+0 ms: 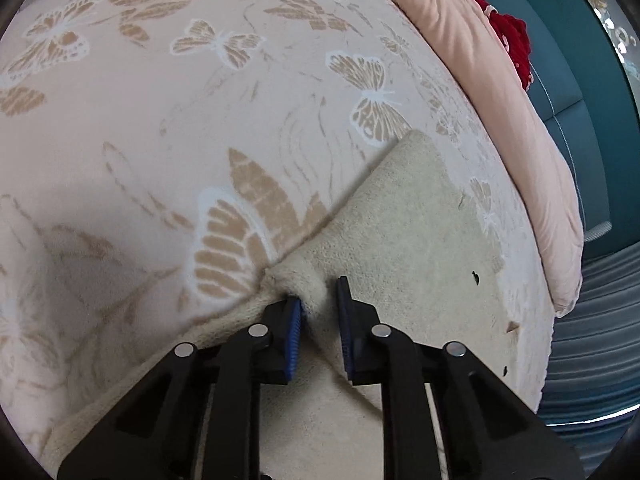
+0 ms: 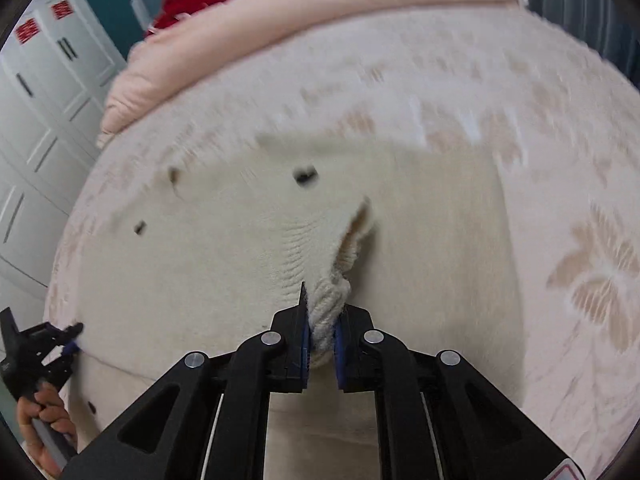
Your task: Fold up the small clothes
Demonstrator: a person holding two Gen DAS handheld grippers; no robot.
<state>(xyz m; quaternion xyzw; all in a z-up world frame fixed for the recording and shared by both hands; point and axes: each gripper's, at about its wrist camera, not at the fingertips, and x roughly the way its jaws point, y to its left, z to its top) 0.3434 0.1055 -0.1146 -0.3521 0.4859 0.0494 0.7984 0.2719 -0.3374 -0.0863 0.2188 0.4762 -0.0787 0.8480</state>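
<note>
Right gripper (image 2: pixel 322 334) pinches the sweater's (image 2: pixel 420 220) ribbed edge; left gripper (image 1: pixel 319 312) is parted over its corner. We risk the knit slipping and the fold skewing.

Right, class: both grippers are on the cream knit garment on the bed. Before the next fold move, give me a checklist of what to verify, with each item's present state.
1. Right gripper has fabric: ok, its jaws are clamped on a bunched ribbed edge of the cream knit garment.
2. Left gripper has fabric: cannot tell, a tuft sits between its jaws, but there is a gap beside it.
3. Both grippers on the same garment: ok, the right wrist view shows the left one at its edge.
4. Garment lies flat: not ok, it ridges up toward the right gripper.
5. Landing area on the butterfly blanket: ok, bare in the left wrist view.
6. Pink quilt apart from the garment: ok.
</note>
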